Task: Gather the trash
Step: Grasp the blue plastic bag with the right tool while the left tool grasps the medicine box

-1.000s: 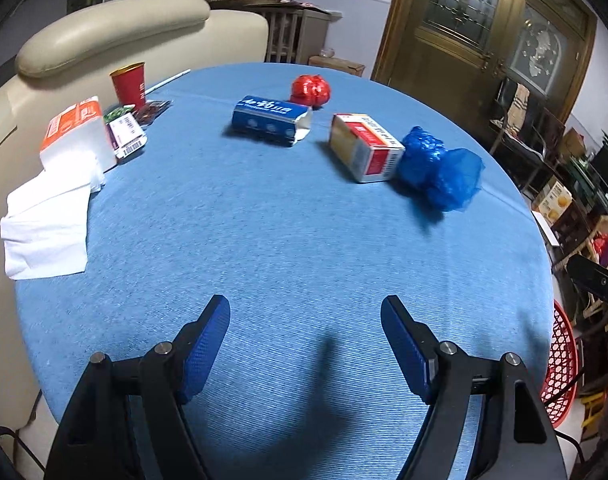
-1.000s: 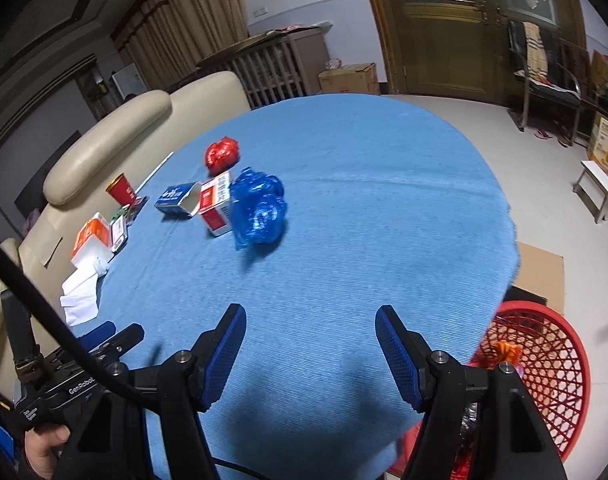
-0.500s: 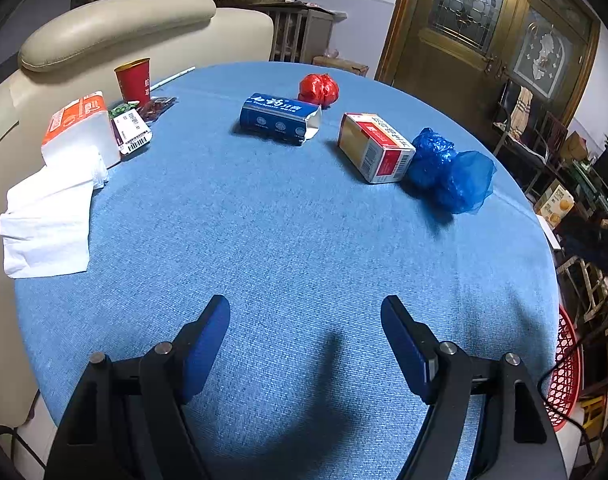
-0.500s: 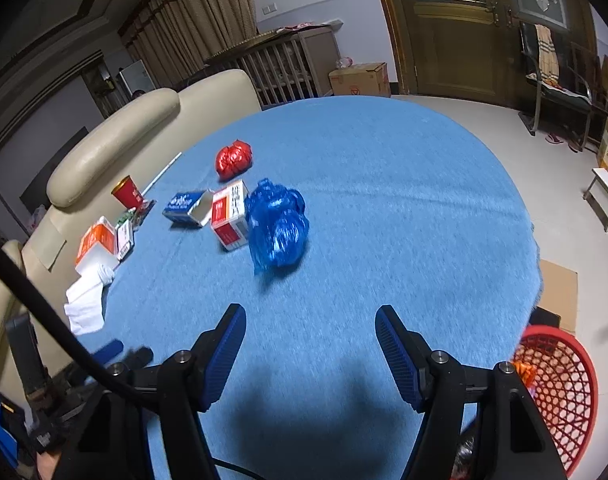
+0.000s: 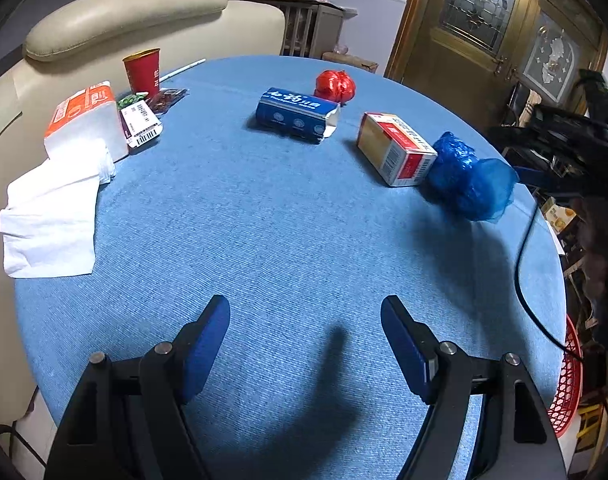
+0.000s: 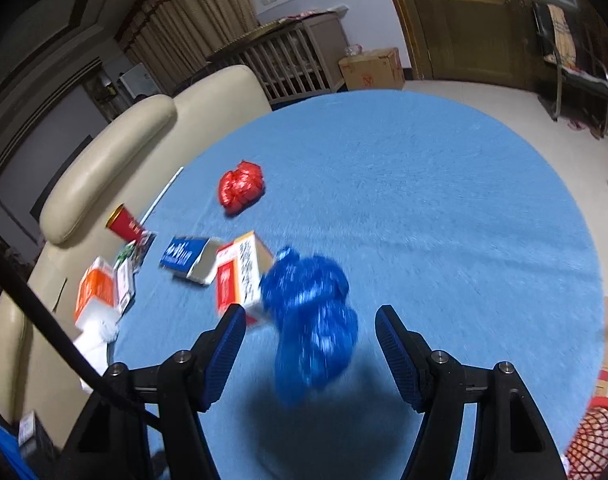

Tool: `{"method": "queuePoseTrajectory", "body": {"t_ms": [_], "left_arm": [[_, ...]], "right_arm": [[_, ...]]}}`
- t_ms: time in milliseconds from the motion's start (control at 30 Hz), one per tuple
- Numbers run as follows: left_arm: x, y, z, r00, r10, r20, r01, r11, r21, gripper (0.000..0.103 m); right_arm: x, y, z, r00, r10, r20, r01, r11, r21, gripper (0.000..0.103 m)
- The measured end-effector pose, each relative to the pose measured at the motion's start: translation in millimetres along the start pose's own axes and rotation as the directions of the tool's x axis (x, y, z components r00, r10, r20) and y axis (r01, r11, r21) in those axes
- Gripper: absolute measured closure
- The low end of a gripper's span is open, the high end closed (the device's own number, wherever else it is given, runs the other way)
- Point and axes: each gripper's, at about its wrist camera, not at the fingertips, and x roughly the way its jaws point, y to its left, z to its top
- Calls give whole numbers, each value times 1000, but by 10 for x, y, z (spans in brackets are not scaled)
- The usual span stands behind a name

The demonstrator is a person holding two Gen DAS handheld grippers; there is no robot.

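Note:
A crumpled blue plastic bag (image 6: 310,316) lies on the round blue table (image 6: 444,208), just ahead of and between the fingers of my right gripper (image 6: 310,328), which is open. The bag also shows in the left wrist view (image 5: 466,178). Beside it lie a red-and-white box (image 5: 396,148), a blue carton (image 5: 296,114) and a red crumpled ball (image 5: 335,85). My left gripper (image 5: 306,316) is open and empty over the near part of the table.
At the table's left edge stand a red cup (image 5: 142,70), a tissue pack (image 5: 84,118), white tissues (image 5: 50,216) and small wrappers (image 5: 142,124). A red basket (image 6: 596,436) sits on the floor to the right. A beige sofa (image 5: 120,20) runs behind the table.
My right gripper has moved forward to the blue bag, which now sits between its open fingers. The left gripper has shifted a little closer to the boxes.

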Motion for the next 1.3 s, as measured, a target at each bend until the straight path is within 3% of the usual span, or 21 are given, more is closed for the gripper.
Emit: {"method": "queuePoseTrajectory", "body": {"t_ms": [133,300,333,367,767,967,1200,1267,1300], "left_arm": [[52,26,47,1000,8,-11,-8,1000,-4,25],[102,8,141,1000,14,-14,-14,1000,1,25],[114,-12,174,1000,15,-12,-15,1000,6,25],[120,-30,198,1000,14,-11,-14,1000,9,25],[363,-665,1004,998,-17,65,14,998,57,25],[746,-965,1265,1000,-14,19,13,998,63,25],[1243,-1083,1316,994,80,-73,-73,993,90,25],[1286,-1044,1292,993,67,-97,-57,993,101,53],[1260,-1020,1277,993,70,-96,-60,992,110,54]], "right_arm": [[347,-54,159,999,13,-42,-10,998,66,32],[653,-4,108,994,9,-106,-5,999,43,32],[681,8,81,994,18,-109,-14,999,34,34],[686,12,70,994,20,-107,-17,1000,26,46],[279,-63,-210,998,3,-65,-8,997,-80,51],[31,-286,-344,999,-2,-52,-1,999,-42,51],[-58,-371,-421,999,5,-39,-6,1000,-21,51],[-60,-357,-420,999,7,-32,-8,1000,-24,51],[-63,-347,-420,1000,10,-28,-11,1000,-26,51]]}}
